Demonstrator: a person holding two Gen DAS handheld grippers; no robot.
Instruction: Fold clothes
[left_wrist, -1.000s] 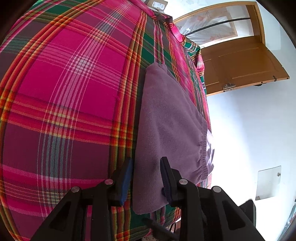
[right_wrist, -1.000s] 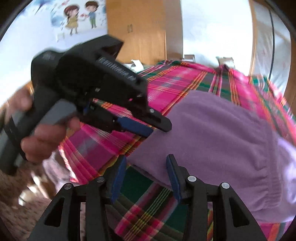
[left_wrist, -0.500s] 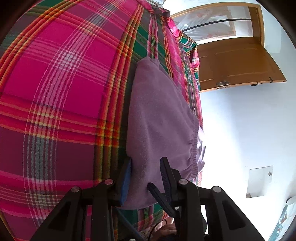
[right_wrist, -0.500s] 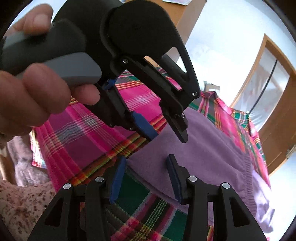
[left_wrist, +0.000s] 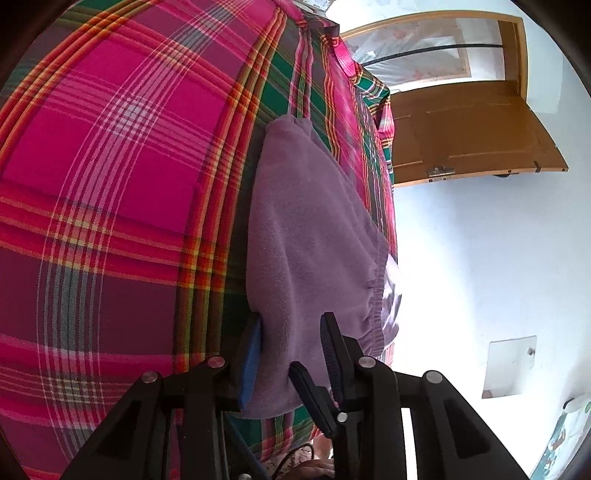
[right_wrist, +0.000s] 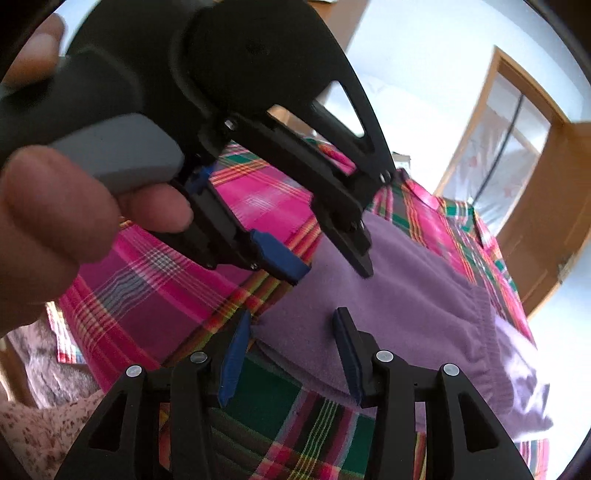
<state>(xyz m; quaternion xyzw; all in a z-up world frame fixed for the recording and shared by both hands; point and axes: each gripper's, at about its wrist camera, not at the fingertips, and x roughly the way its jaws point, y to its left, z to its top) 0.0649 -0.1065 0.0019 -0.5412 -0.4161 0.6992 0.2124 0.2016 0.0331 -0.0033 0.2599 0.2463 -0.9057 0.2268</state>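
A folded purple fleece garment (left_wrist: 310, 229) with an elastic waistband lies on a pink plaid bedspread (left_wrist: 122, 166), near the bed's right edge. My left gripper (left_wrist: 291, 332) is open, its two fingers straddling the garment's near edge. In the right wrist view my right gripper (right_wrist: 291, 332) is also open, with the near corner of the purple garment (right_wrist: 406, 295) lying between its fingers. The left gripper (right_wrist: 328, 266) hovers just above, held by a person's hand (right_wrist: 55, 229), one tip touching the fleece. A black finger (left_wrist: 310, 395) of the right gripper shows under the left one.
The bedspread (right_wrist: 258, 192) stretches far to the left. An open wooden door (left_wrist: 461, 129) and white walls lie beyond the bed's right edge. A floral cloth (right_wrist: 37, 435) sits low at the left, beside the bed.
The left gripper has slid forward until the garment's near edge lies between its fingers. The right gripper has come in close under it at the same corner. Both stay open.
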